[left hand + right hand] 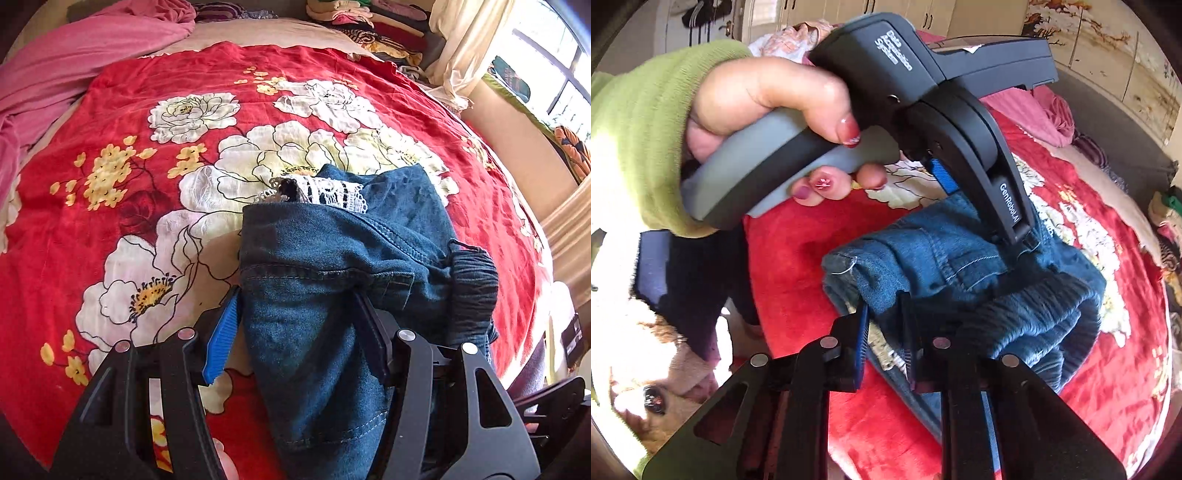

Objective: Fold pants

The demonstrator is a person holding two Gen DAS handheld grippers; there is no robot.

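Blue denim pants lie bunched on a red floral blanket, with white lace trim and a dark elastic waistband showing. My left gripper has its jaws around a thick fold of the denim, the blue pad at the fold's left side. In the right wrist view the pants lie ahead. My right gripper is shut on a denim fold at its tips. The left gripper's body, held by a hand, stands over the pants.
A pink sheet lies bunched at the bed's far left. Stacked folded clothes sit at the far edge. A curtain and window are at right. The person's green sleeve is at left in the right wrist view.
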